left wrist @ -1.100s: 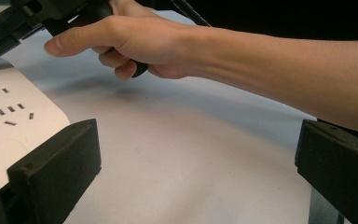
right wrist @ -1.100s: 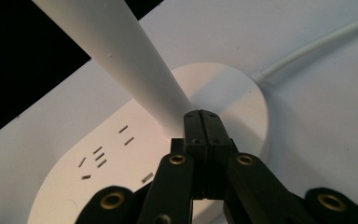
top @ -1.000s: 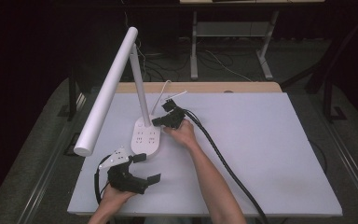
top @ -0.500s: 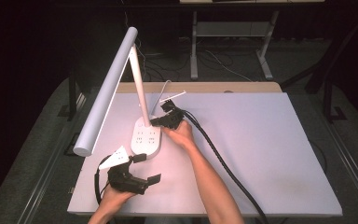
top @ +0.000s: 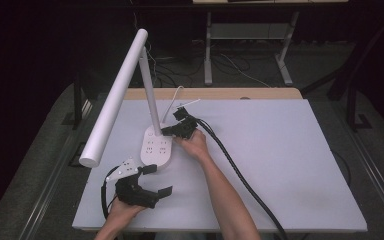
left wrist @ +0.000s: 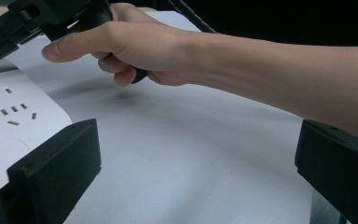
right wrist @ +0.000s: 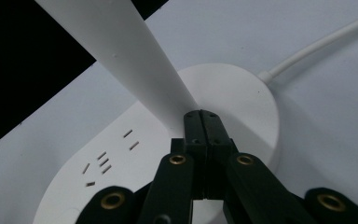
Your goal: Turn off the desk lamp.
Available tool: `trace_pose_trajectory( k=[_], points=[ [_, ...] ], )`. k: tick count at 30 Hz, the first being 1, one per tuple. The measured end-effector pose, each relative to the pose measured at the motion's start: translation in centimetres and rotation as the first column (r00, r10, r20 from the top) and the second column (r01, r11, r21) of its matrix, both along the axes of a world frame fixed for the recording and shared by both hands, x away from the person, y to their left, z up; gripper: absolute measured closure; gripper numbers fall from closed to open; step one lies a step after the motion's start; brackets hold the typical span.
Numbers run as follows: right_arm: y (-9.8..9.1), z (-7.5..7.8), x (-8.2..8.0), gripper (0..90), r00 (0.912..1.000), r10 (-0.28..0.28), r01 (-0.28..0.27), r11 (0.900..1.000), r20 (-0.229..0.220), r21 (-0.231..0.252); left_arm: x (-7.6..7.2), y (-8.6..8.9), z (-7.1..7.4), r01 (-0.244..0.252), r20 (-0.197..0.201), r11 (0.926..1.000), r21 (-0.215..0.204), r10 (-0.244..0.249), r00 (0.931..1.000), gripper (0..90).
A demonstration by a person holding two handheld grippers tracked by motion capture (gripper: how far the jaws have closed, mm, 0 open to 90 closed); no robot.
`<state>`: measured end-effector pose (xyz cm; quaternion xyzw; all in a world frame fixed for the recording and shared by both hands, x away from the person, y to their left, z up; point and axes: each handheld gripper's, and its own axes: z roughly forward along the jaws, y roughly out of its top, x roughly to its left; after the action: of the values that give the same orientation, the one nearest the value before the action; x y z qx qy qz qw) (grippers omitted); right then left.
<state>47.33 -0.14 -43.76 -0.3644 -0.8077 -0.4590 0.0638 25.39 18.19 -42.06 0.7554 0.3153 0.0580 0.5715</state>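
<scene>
So here's the setup: a white desk lamp (top: 130, 95) stands on the left half of the white table (top: 290, 165). Its flat base (top: 156, 149) has socket slots on top, a thin upright post (top: 150, 95) rises from the round back part, and a long tube head slants out toward the near-left edge.

The right gripper (top: 166, 131) is right at the foot of that post. In the right gripper view its jaws are pressed fully together with nothing between them, and the closed tips (right wrist: 201, 116) sit over the round end of the base (right wrist: 242, 93), right where the post (right wrist: 121, 60) meets it. Looks like the tips touch the bottom of the post, but I can't say for certain whether it's contact or just a hair off. The lamp's white cord (right wrist: 321, 44) runs off behind the base.

The left gripper (top: 161, 180) hangs out near the front edge, just beside the near end of the base, not touching it. Its jaws are spread wide with only bare table between them. In the left gripper view the socket end of the base (left wrist: 14, 116) sits by one jaw, with the right hand (left wrist: 130, 46) beyond.
</scene>
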Motion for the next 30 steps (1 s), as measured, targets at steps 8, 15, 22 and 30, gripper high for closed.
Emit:
trace_pose_trajectory(
  k=[8, 15, 22, 30],
  points=[
    [-0.7, 0.3, -0.1, 90.0, 1.0, -0.002, 0.002, 1.0, 0.006, -0.002, 0.0, 0.1, 0.0, -0.003, 0.0, 1.0, -0.004, 0.003, 1.0, 0.0],
    [-2.3, 1.1, -0.7, 90.0, 0.9995, 0.0, 0.0, 1.0, 0.031, -0.006, -0.1, 0.0, 0.0, -0.002, -0.002, 1.0, -0.005, 0.002, 1.0, 0.0],
    [-4.2, 3.1, -1.4, 90.0, 0.9974, -0.003, 0.003, 0.9999, 0.072, -0.012, -0.1, 0.0, 0.0, -0.003, -0.001, 1.0, -0.002, 0.003, 1.0, 0.0],
    [-6.6, 4.9, -2.3, 90.0, 0.9957, -0.019, 0.02, 0.9997, 0.091, -0.014, -0.1, -0.2, 0.0, 0.003, 0.002, 1.0, 0.006, -0.003, 1.0, 0.0]
  ],
)
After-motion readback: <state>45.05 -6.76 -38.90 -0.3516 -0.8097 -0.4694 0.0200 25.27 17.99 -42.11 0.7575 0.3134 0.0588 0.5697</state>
